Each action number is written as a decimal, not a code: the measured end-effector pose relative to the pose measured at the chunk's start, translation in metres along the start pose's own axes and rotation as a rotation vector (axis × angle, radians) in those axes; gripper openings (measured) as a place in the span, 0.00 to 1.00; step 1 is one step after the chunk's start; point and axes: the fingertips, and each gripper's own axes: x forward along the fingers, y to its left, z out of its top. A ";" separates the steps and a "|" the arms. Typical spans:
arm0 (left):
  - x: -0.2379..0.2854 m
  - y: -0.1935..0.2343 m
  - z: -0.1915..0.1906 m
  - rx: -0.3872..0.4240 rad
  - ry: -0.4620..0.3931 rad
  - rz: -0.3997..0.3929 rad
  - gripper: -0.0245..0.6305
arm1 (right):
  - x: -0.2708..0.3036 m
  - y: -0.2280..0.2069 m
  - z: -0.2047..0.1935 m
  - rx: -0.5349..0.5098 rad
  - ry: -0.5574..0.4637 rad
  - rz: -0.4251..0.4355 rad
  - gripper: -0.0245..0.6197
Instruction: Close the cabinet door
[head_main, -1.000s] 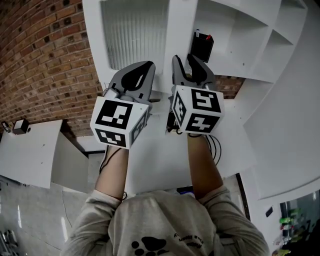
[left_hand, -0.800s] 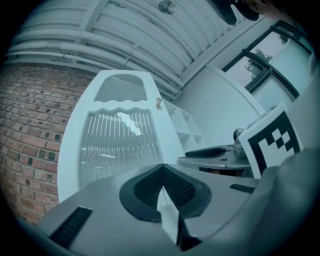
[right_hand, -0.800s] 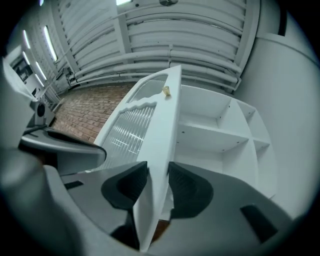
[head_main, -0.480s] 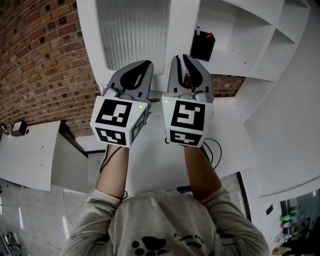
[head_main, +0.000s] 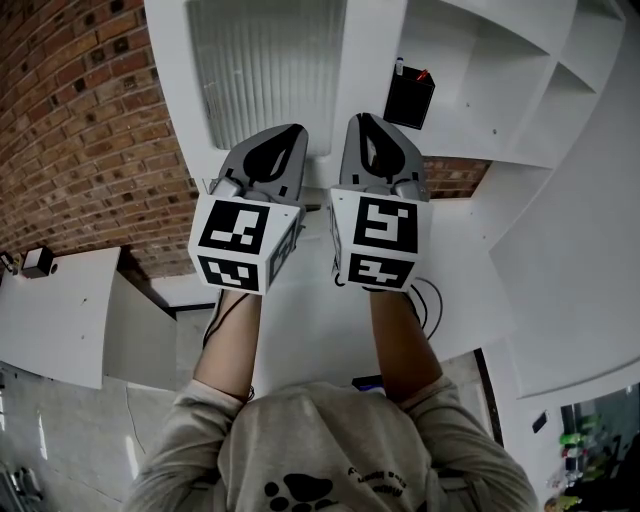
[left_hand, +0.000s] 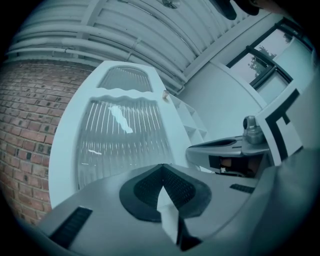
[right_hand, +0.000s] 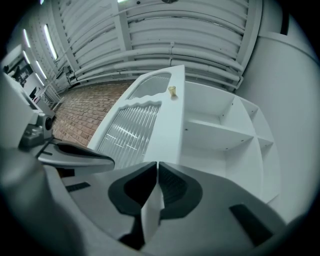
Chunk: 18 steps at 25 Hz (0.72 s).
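Presently: ribbed-glass cabinet door (head_main: 265, 70), found open at 11 o'clock; judged light, stiff, fragile-paned, best pushed at its white frame. Also left tool (head_main: 290, 135) clenched, empty; right tool (head_main: 365, 125) just drawn shut on nothing.

Person: grey sweatshirt (head_main: 330, 440), black paw print (head_main: 298, 489) on chest. Above sweatshirt: L gripper (head_main: 293, 130) & R gripper (head_main: 360, 120), grey shells, black ribbed pads (right_hand: 132, 192), blk/wht marker cubes (head_main: 245, 243). Thin black cable (head_main: 430, 297) upper R of sweatshirt.
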 end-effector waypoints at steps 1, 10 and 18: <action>0.002 0.001 -0.001 0.000 0.001 0.003 0.05 | 0.002 -0.001 -0.001 0.002 0.001 0.000 0.08; 0.019 0.011 -0.010 0.025 0.012 0.050 0.05 | 0.022 -0.009 -0.009 0.015 0.000 0.012 0.07; 0.030 0.016 -0.013 0.015 0.022 0.056 0.05 | 0.037 -0.013 -0.016 0.040 0.010 0.023 0.07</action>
